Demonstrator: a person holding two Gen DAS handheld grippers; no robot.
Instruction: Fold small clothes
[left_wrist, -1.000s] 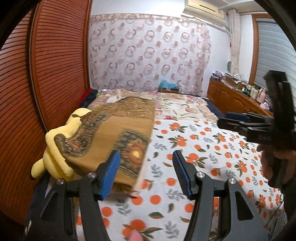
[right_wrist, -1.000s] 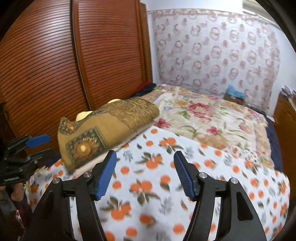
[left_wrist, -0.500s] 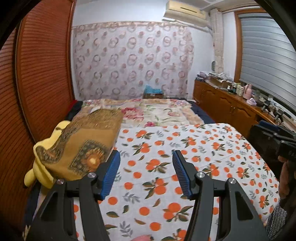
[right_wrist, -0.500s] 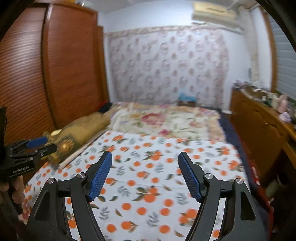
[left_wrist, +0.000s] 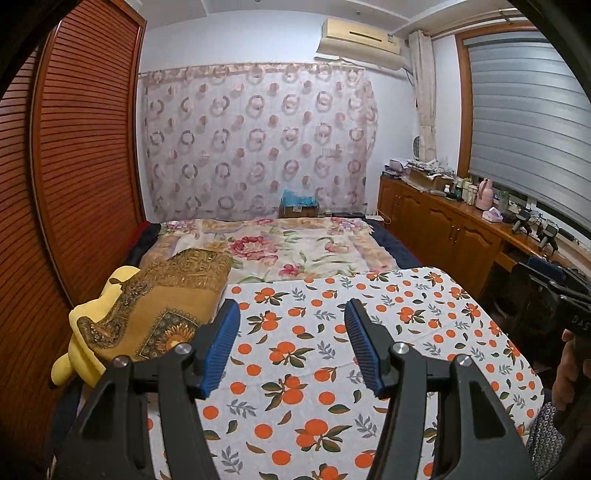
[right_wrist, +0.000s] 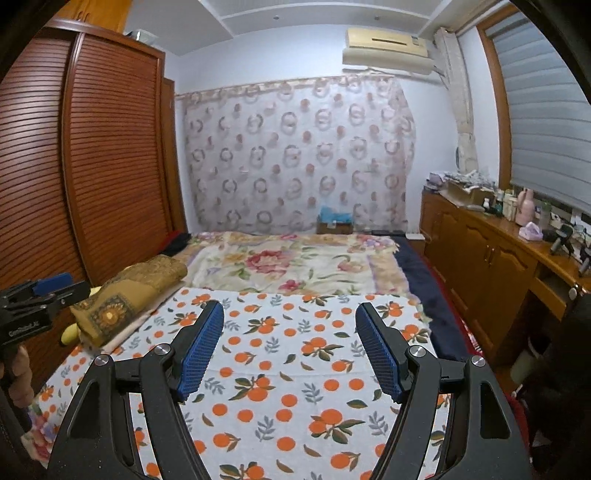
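Grippers, both swung off the folded brown patterned cloth (left_wrist: 162, 306), now at nine o'clock on the bed: left gripper (left_wrist: 291, 343) agape, empty; right gripper (right_wrist: 290, 349) just widened, empty; fold apparently finished.

Louvred wardrobe (left_wrist: 85, 155), patterned curtain (left_wrist: 258, 144), wooden cabinets (left_wrist: 443, 232)

Left gripper (left_wrist: 291, 339): we note black plastic arms with triangular cut-outs, silver round screw heads at the pivots, and ribbed blue pads (left_wrist: 221, 347) on the inner faces. Right gripper (right_wrist: 290, 345): same build, blue pads with a fine grid texture. Side-on, white lettering shows on each black body; we cannot read it fully. A hand (right_wrist: 18, 373) wraps each handle. Dark dotted fabric (left_wrist: 546, 432) shows at the person's right side.
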